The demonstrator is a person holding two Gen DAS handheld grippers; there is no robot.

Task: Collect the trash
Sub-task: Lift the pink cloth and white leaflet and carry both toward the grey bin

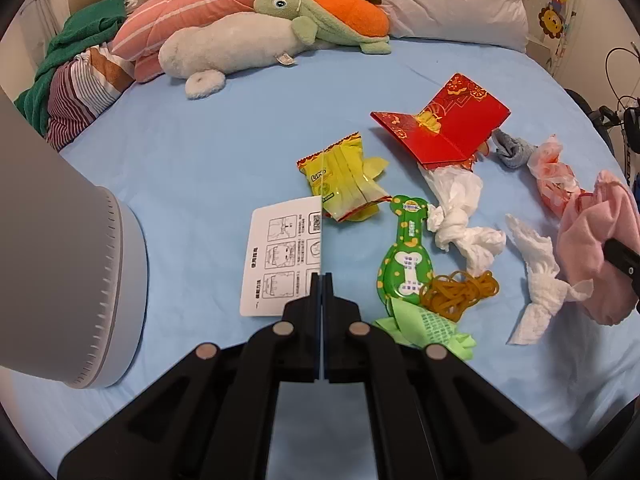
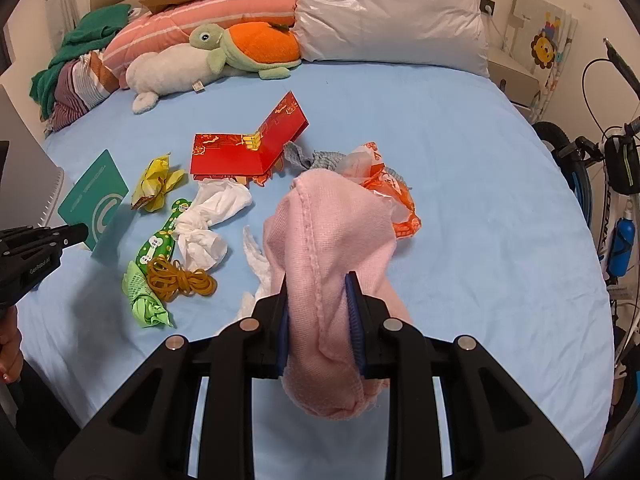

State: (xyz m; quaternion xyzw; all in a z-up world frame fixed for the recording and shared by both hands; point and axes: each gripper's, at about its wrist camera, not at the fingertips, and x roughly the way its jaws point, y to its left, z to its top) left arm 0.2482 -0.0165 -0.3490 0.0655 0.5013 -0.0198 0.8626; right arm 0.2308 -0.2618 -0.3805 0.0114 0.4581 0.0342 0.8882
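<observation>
Both grippers carry something above the bed. Left gripper (image 1: 321,280) is clenched on the thin edge of a stiff card (image 1: 280,256), printed instructions on one face and teal on the other (image 2: 96,200); it is held upright on edge, probably because a flat card is only graspable by its rim. Just beside it, at the bed's left edge, stands a pale grey bin (image 1: 80,280) with a ribbed rim, likely where the card is headed.

Right gripper (image 2: 320,312) grasps a soft pink knitted cloth (image 2: 328,248), bunched between the blue-padded fingers (image 2: 354,320) and sagging below them, limp as fabric does when pinched mid-length.

Remaining trash lies in a loose cluster at the middle of the blue sheet (image 2: 480,200): a crinkled yellow wrapper (image 1: 344,180), a glossy green bone-printed package (image 1: 404,264), knotted white tissue (image 1: 460,220), a tangle of tan rubber bands (image 1: 460,290), crumpled light-green paper (image 1: 424,328), another twisted tissue (image 1: 536,280), an orange-and-white plastic bag (image 2: 396,192), a grey sock (image 1: 512,152) and a folded red card (image 1: 448,128) standing open. Plush toys and pillows line the head edge, well apart.
</observation>
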